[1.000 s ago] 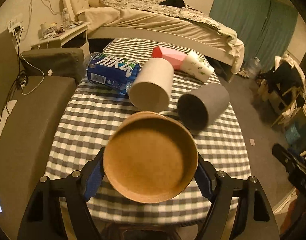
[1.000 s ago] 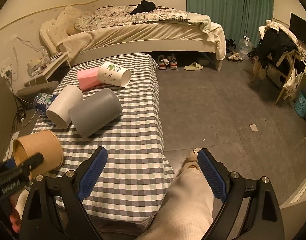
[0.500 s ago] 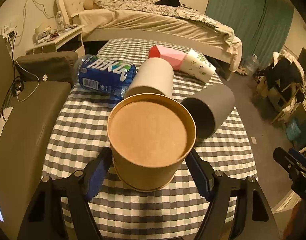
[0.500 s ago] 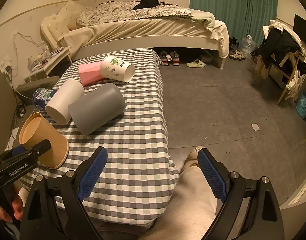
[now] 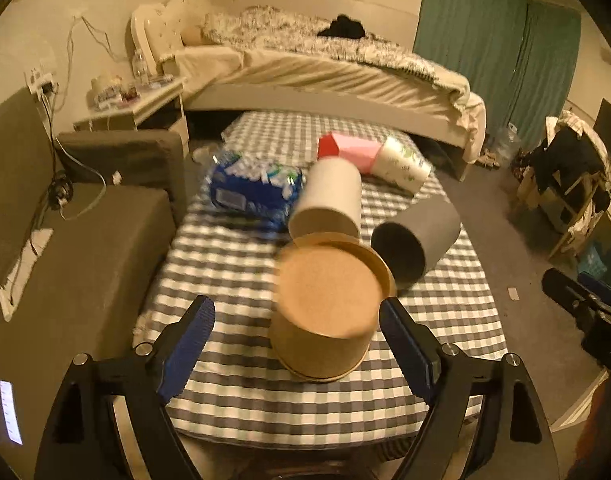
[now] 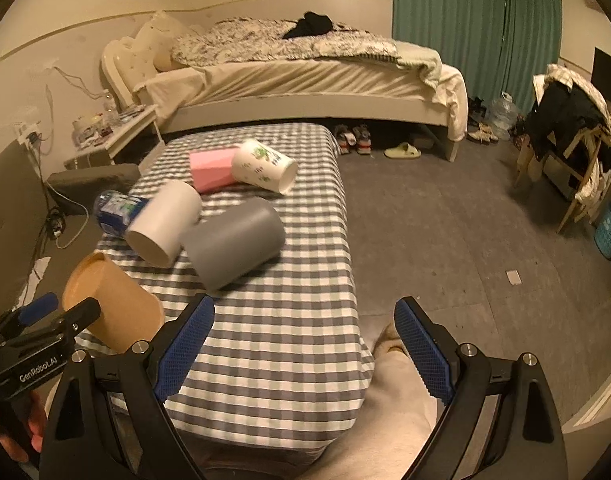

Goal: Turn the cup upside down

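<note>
A brown paper cup (image 5: pixel 325 316) stands mouth down on the checked tablecloth (image 5: pixel 233 264), its flat base facing up. My left gripper (image 5: pixel 297 344) is open around it, with a gap on each side and the pads apart from the cup. The cup also shows in the right wrist view (image 6: pixel 113 308), with the left gripper (image 6: pixel 45 320) beside it. My right gripper (image 6: pixel 305 344) is open and empty over the table's near right edge.
A white cup (image 5: pixel 329 204), a grey cup (image 5: pixel 417 236), a patterned cup (image 5: pixel 401 164), a pink box (image 5: pixel 349 148) and a blue-labelled bottle (image 5: pixel 253 192) lie on the table behind. A sofa (image 5: pixel 77 240) is on the left. A leg (image 6: pixel 389 408) is below the right gripper.
The left gripper turned the brown cup from lying on its side to mouth down on the table, then opened and let it go. The right gripper stayed still.
</note>
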A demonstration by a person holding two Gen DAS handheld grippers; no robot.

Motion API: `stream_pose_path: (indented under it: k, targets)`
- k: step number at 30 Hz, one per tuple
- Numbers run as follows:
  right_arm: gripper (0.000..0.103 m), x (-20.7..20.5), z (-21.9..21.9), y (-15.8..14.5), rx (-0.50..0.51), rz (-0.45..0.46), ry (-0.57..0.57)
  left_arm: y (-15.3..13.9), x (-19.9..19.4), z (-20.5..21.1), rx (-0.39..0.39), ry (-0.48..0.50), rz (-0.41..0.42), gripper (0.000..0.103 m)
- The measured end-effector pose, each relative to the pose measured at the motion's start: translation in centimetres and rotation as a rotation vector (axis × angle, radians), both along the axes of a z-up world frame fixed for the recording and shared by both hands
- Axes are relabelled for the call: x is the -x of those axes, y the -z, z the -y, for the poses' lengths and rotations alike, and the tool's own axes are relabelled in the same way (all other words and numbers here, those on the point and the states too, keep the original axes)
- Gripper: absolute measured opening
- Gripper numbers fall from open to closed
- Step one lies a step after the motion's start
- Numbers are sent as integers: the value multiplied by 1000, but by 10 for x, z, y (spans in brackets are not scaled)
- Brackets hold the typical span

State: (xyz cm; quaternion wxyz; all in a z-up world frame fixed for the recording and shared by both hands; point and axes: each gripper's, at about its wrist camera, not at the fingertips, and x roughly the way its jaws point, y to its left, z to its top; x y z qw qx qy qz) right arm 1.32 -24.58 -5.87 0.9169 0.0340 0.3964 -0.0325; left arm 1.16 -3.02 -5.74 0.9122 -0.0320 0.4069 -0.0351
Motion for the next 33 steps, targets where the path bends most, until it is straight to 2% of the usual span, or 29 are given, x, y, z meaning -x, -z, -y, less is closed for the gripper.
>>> stream_pose_path:
  k: [6,10,22,25,29,33]
  targets:
    - [92,12,-19,-12,2,31,-31,-27,18,-12,2,-6,79,90]
    - [92,20,-31,-16,-2,42,-48,-33,26,-19,-22,-14,107,90]
    - [92,36,-59,-12,42,42,-87,-21,43,-40,-32,-28,114,90]
    - [92,39,-65,-4,43,37,-91,-17,47,-42,-37,-27,110,93]
    - [97,42,-70,5,47,31,-90,-11,48,-44,-63,-30,101,94]
    - [103,39,-69,9,40,23,-82,-8,46,-45,-67,-33,95,100]
